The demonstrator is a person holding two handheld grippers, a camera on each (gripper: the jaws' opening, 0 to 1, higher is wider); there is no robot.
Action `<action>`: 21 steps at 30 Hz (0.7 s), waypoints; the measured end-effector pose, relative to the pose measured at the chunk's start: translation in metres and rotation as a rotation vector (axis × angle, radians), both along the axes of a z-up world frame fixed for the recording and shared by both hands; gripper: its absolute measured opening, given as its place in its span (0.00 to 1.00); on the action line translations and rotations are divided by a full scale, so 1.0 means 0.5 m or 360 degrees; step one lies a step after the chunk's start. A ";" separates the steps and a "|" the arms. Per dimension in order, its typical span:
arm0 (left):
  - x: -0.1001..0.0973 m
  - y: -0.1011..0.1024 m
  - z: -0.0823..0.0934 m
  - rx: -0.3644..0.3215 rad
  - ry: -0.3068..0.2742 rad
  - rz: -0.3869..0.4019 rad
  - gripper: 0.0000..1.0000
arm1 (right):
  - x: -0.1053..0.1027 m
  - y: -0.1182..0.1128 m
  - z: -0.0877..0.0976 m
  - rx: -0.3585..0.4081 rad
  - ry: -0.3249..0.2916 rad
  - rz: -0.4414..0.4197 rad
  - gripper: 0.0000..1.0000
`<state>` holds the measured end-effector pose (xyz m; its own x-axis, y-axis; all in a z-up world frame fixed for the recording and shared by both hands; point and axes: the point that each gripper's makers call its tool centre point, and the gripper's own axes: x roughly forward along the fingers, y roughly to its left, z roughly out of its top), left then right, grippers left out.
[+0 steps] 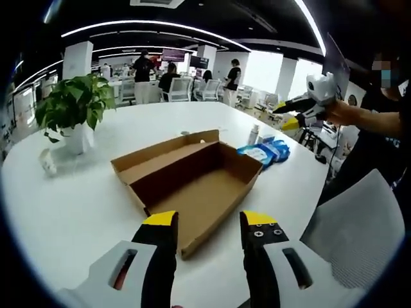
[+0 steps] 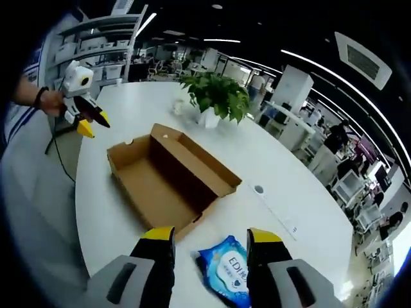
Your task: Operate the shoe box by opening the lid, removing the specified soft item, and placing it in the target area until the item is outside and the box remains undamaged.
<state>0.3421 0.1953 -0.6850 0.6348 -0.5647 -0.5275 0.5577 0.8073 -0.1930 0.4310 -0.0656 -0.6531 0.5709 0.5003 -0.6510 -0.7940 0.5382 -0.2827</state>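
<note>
The brown cardboard shoe box (image 1: 192,186) lies open on the white table (image 1: 77,212), its inside bare, with a flap (image 1: 164,149) along its far side. A blue soft pack (image 1: 263,152) rests on the table just beyond the box. My left gripper (image 1: 209,221) is open, short of the box's near corner, holding nothing. In the right gripper view the box (image 2: 167,179) lies ahead, and the blue pack (image 2: 225,269) lies on the table below my open right gripper (image 2: 212,236). Across the box, a hand holds the left gripper (image 2: 90,122). The right gripper (image 1: 289,115) hangs above the pack.
A potted plant (image 1: 74,109) stands at the table's far left beside a crumpled white object (image 1: 47,163). A small bottle (image 1: 253,133) is near the pack. A grey chair (image 1: 359,237) sits at the table's right edge. People and office chairs are in the background.
</note>
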 end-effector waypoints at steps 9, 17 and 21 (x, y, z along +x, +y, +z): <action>0.013 0.045 -0.017 -0.0044 0.0034 0.0121 0.39 | -0.056 0.099 -0.011 0.0198 0.0085 0.0042 0.43; 0.032 0.073 -0.040 -0.0064 0.0065 0.0258 0.39 | -0.102 0.168 -0.029 0.0298 0.0165 0.0090 0.44; 0.041 0.083 -0.062 -0.0083 0.0114 0.0350 0.39 | -0.131 0.198 -0.041 0.0319 0.0188 0.0115 0.45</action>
